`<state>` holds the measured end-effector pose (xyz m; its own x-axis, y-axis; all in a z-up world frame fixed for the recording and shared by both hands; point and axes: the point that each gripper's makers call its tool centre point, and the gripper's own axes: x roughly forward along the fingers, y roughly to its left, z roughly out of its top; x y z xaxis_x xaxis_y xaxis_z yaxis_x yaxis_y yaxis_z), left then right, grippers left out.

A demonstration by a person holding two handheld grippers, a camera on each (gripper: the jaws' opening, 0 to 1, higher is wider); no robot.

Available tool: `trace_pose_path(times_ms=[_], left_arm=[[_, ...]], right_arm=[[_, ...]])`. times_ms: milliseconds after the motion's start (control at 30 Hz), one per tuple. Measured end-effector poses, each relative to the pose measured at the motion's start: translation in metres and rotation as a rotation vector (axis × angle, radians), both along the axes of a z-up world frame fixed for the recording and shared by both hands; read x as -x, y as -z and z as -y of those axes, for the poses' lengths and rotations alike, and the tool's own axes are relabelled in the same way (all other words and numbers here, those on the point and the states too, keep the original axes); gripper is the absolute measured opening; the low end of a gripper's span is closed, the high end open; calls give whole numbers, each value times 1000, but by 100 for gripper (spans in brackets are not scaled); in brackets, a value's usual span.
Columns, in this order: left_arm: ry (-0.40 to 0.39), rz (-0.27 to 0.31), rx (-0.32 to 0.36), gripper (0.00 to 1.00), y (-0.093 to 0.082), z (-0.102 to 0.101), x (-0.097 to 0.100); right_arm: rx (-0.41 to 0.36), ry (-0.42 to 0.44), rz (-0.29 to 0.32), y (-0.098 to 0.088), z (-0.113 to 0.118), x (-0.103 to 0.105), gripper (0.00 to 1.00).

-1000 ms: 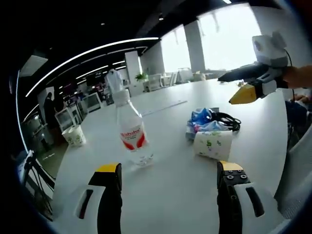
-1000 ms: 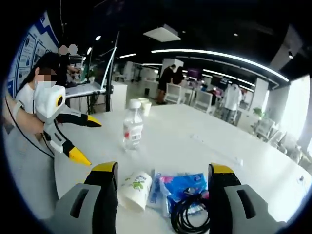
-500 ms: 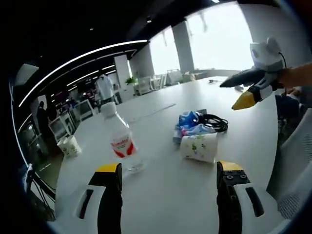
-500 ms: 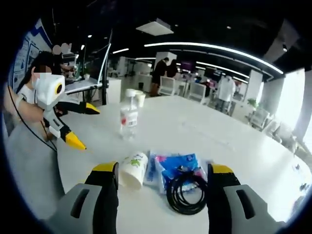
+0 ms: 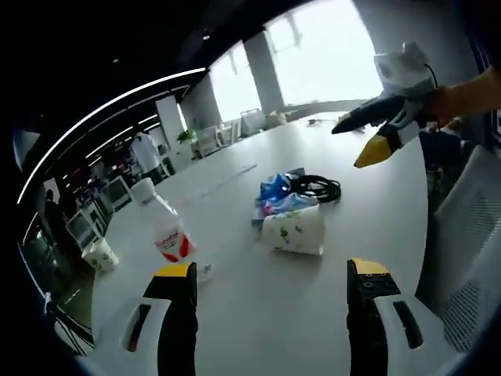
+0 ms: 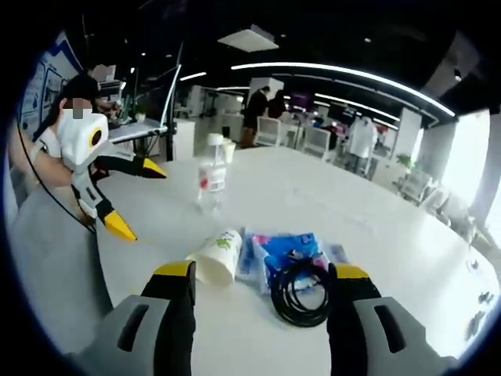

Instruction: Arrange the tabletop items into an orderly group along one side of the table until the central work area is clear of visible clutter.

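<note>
White desk [image 6: 407,235], mid-surface cluster: paper cup [image 6: 218,255] with green print, lying on its side; blue packets [image 6: 283,249] touching it; coiled black cable [image 6: 301,288] on them. Water bottle [image 6: 210,178], red label, upright, apart. Second cup [image 5: 100,254] at far edge. Left claw [image 5: 270,270], right claw [image 6: 262,272]: both spread, empty.

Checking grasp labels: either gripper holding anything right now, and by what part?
Nothing held. The left gripper and the right gripper are both open with bare table between the jaws; the paper cup and the black cable lie untouched.
</note>
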<state>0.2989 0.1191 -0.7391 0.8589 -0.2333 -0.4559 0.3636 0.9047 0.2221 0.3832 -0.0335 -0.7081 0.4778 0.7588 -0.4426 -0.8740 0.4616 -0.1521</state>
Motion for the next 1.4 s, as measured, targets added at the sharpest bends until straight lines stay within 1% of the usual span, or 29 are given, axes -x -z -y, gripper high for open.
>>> trace_pose_path(times_ms=[167, 233, 333, 400, 467, 500, 533, 600, 667, 733, 833, 967, 1033, 1100, 1167, 1233, 1267, 1300, 1333, 1400], left_arm=[[-3, 2, 10, 75, 0, 1, -3], [-6, 2, 16, 74, -1, 2, -4], [-1, 4, 23, 72, -2, 4, -6], [5, 9, 26, 72, -2, 7, -7], [20, 7, 28, 70, -2, 9, -8], [25, 5, 29, 69, -1, 10, -8], [25, -1, 26, 69, 0, 11, -8], [27, -11, 40, 67, 2, 12, -7], [30, -12, 42, 64, 2, 13, -6], [26, -13, 43, 63, 2, 13, -6], [31, -25, 56, 58, 4, 15, -4], [28, -34, 62, 58, 7, 15, -2], [25, -39, 67, 57, 8, 15, -1], [24, -37, 67, 56, 7, 15, -1], [22, -39, 72, 55, 7, 16, -1], [19, -38, 77, 54, 7, 16, -2], [18, -37, 79, 54, 7, 16, -3], [15, -39, 79, 53, 8, 15, -3], [14, -41, 79, 52, 8, 15, -3], [10, -42, 87, 52, 8, 15, -4]], right_arm=[[6, 0, -9, 3, -1, 2, 60], [18, -15, -10, 5, -3, 4, 57], [18, -21, -11, 7, -6, 5, 56], [34, -20, -20, 12, -6, 4, 56], [32, -21, -36, 18, -7, 3, 53], [53, -11, -54, 23, -5, 3, 51], [77, -18, -54, 27, -4, 4, 47], [65, -24, -44, 27, -6, 5, 46], [82, -33, -49, 31, -7, 7, 41], [89, -46, -40, 33, -9, 7, 36], [97, -60, -28, 35, -13, 6, 34], [111, -114, 16, 36, -22, 7, 27], [135, -138, 27, 39, -25, 8, 25], [131, -160, 54, 38, -31, 8, 23], [138, -162, 39, 40, -33, 8, 22], [127, -179, 42, 42, -37, 8, 22], [159, -186, 38, 48, -37, 8, 22], [167, -194, 45, 50, -38, 8, 22], [159, -199, 45, 52, -40, 8, 22], [135, -195, 11, 56, -43, 7, 22]])
